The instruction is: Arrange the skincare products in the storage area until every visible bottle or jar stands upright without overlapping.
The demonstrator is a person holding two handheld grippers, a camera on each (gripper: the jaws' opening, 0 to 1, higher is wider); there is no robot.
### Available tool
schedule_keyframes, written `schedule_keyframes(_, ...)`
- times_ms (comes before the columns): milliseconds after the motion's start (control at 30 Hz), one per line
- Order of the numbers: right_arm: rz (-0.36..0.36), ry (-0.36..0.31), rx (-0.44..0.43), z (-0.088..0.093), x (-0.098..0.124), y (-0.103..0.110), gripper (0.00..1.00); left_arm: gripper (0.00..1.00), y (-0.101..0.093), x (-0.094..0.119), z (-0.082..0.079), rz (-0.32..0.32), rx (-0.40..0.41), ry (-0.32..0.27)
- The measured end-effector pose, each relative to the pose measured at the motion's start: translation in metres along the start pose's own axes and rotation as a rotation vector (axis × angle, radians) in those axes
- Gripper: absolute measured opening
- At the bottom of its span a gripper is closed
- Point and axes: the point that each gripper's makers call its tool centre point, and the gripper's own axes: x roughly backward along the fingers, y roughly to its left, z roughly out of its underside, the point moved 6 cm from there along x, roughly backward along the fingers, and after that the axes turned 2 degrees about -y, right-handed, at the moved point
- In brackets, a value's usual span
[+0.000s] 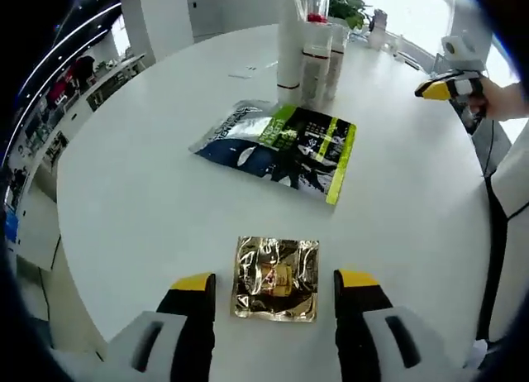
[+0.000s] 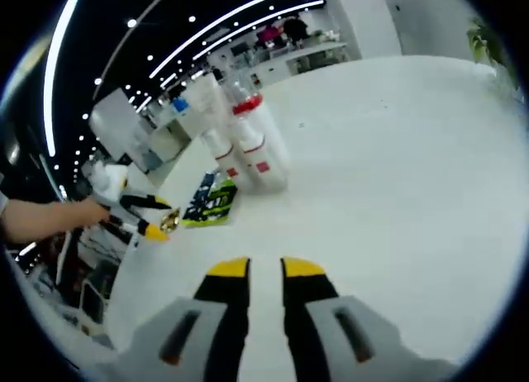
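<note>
A gold foil sachet (image 1: pixel 276 270) lies flat on the white round table (image 1: pixel 140 208), in line with the gap of my left gripper (image 1: pixel 275 283), which is open with its yellow-tipped jaws wide on either side of it. Farther off lie overlapping pouches (image 1: pixel 281 144), dark blue, silver and green. Behind them several tall white bottles (image 1: pixel 310 51) with red bands stand upright close together. In the right gripper view the same bottles (image 2: pixel 246 142) stand left of centre, with the pouches (image 2: pixel 211 200) and sachet (image 2: pixel 171 222) beyond. My right gripper (image 2: pixel 264 270) is shut on nothing above bare table.
A hand holds the right gripper (image 1: pixel 446 86) over the table's far right edge. The left gripper (image 2: pixel 136 218) is seen beside the sachet, a hand behind it. A potted plant (image 1: pixel 347 6) and small items stand at the far rim. Shelves and desks surround the table.
</note>
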Motion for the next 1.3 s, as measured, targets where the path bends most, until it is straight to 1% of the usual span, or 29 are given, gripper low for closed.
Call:
schedule_keyframes(67, 0.013, -0.008, -0.011, 0.003, 0.007, -0.003, 0.13, 0.55, 0.000, 0.000, 0.000, 0.001, 0.006, -0.004)
schedule_keyframes(100, 0.019, -0.012, -0.014, 0.004, 0.010, -0.003, 0.13, 0.51, -0.001, 0.000, 0.000, 0.000, 0.010, -0.004)
schedule_keyframes(167, 0.028, -0.023, -0.029, 0.007, 0.016, -0.005, 0.13, 0.40, -0.003, 0.001, 0.000, 0.001, 0.013, 0.003)
schedule_keyframes(333, 0.047, -0.035, -0.040, 0.013, 0.029, -0.009, 0.13, 0.37, -0.006, 0.001, -0.002, -0.012, 0.026, 0.023)
schedule_keyframes(533, 0.066, -0.046, -0.048, 0.018, 0.042, -0.014, 0.13, 0.30, -0.010, 0.001, 0.000, -0.019, 0.044, 0.021)
schedule_keyframes(567, 0.067, -0.048, -0.049, 0.018, 0.043, -0.014, 0.13, 0.27, -0.011, 0.001, 0.000, -0.019, 0.047, 0.019)
schedule_keyframes(633, 0.071, -0.056, -0.052, 0.018, 0.047, -0.014, 0.13, 0.14, -0.015, 0.001, 0.001, -0.011, 0.046, 0.014)
schedule_keyframes(667, 0.072, -0.062, -0.055, 0.018, 0.049, -0.014, 0.13, 0.09, -0.020, 0.001, 0.001, 0.002, 0.057, 0.012)
schedule_keyframes(733, 0.071, -0.075, -0.058, 0.017, 0.053, -0.012, 0.13, 0.04, -0.024, 0.001, 0.001, -0.003, 0.078, 0.003)
schedule_keyframes(800, 0.067, -0.081, -0.063, 0.017, 0.055, -0.011, 0.13, 0.02, -0.026, 0.001, 0.001, -0.012, 0.148, -0.006)
schedule_keyframes(833, 0.063, -0.087, -0.063, 0.016, 0.057, -0.011, 0.13, 0.02, -0.027, 0.002, 0.002, -0.006, 0.156, -0.001)
schedule_keyframes(900, 0.056, -0.092, -0.066, 0.016, 0.059, -0.010, 0.13, 0.02, -0.036, 0.003, 0.004, 0.029, 0.206, 0.009)
schedule_keyframes(967, 0.034, -0.102, -0.073, 0.014, 0.063, -0.008, 0.13, 0.02, -0.047, 0.009, 0.004, 0.037, 0.197, -0.001)
schedule_keyframes(1000, 0.021, -0.111, -0.082, 0.013, 0.064, -0.006, 0.14, 0.02, -0.054, 0.012, 0.002, 0.041, 0.197, -0.025)
schedule_keyframes(1067, -0.031, -0.132, -0.107, 0.009, 0.068, 0.001, 0.16, 0.02, -0.066, 0.019, -0.007, 0.065, 0.246, -0.096)
schedule_keyframes(1100, -0.063, -0.135, -0.120, 0.008, 0.069, 0.005, 0.17, 0.02, -0.074, 0.025, -0.013, 0.083, 0.274, -0.140)
schedule_keyframes(1167, -0.119, -0.135, -0.125, 0.005, 0.071, 0.015, 0.19, 0.02, -0.091, 0.038, -0.023, 0.105, 0.295, -0.191)
schedule_keyframes(1200, -0.144, -0.140, -0.119, 0.004, 0.072, 0.020, 0.19, 0.02, -0.095, 0.040, -0.027, 0.109, 0.299, -0.214)
schedule_keyframes(1233, -0.175, -0.141, -0.112, 0.002, 0.072, 0.025, 0.19, 0.02, -0.105, 0.047, -0.035, 0.124, 0.314, -0.247)
schedule_keyframes(1267, -0.214, -0.137, -0.100, 0.000, 0.073, 0.033, 0.20, 0.02, -0.111, 0.051, -0.038, 0.129, 0.315, -0.260)
schedule_keyframes(1300, -0.233, -0.138, -0.090, -0.002, 0.072, 0.038, 0.21, 0.02, -0.128, 0.061, -0.050, 0.151, 0.321, -0.302)
